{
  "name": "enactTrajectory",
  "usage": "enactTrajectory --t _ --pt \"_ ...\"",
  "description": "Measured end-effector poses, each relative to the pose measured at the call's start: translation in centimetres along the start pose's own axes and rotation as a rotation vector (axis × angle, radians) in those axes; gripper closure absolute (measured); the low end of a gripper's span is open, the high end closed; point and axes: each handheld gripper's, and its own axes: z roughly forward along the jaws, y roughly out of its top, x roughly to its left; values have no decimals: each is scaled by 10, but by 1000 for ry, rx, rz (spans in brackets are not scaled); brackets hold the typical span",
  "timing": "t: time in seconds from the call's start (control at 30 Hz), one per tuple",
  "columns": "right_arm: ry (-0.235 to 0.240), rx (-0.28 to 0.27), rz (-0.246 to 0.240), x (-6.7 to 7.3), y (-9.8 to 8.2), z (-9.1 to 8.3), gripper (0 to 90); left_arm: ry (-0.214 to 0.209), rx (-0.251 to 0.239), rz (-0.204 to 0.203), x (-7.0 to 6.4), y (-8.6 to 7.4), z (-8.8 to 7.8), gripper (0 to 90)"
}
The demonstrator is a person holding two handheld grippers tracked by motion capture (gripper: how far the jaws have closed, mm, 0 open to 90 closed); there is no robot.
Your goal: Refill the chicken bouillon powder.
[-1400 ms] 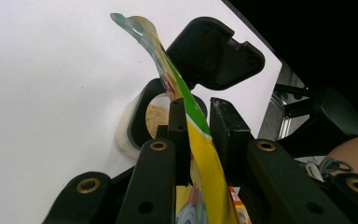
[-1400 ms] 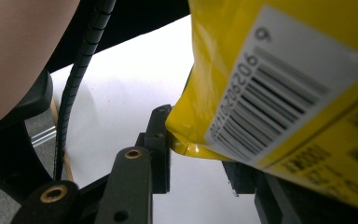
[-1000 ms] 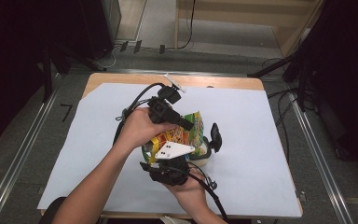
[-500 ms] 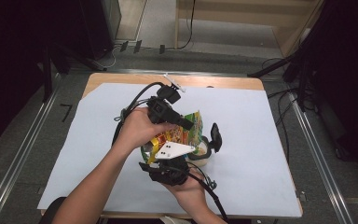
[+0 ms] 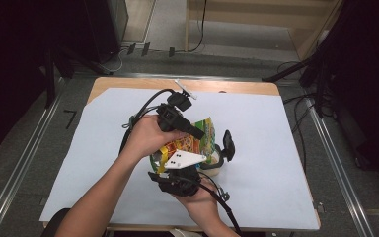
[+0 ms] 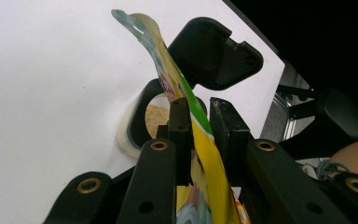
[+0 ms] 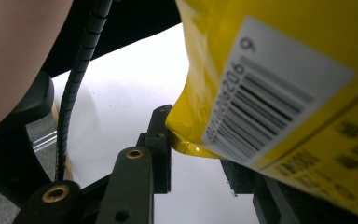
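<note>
1. The snack pouch (image 5: 191, 140), a glossy, crinkled foil packet in yellow, green and red, is held above the middle of the bench (image 5: 286, 163), tilted over a container.
2. Its yellow back (image 7: 279, 84) bears a white barcode label.
3. The left gripper (image 6: 200, 121) has its jaws narrowed onto the pouch's flat, thin upper edge; they have just closed a little further.
4. The right gripper (image 7: 196, 154) pinches the pouch's rounded bottom corner between its black jaws.
5. Below sits a round white container (image 6: 140, 126) with a dark rim, its hinged black lid (image 6: 214, 53) open, tan crumbs inside.
6. A smooth white sheet covers the wooden bench.
</note>
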Motion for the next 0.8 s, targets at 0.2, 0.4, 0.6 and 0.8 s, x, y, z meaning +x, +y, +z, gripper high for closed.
enactTrajectory --t 0.2,0.4,0.6,0.8 --pt "9 -8 -2 0 1 0 688 -3 -21 -4 0 0 -4 781" --pt "11 -7 -3 -1 1 0 689 -4 -31 3 -2 -1 -7 762" --pt "15 -15 9 -4 2 -1 690 -5 -41 1 -4 -1 -10 740" --pt "28 -20 28 -4 3 -3 691 1 -31 -1 -4 -1 -9 757"
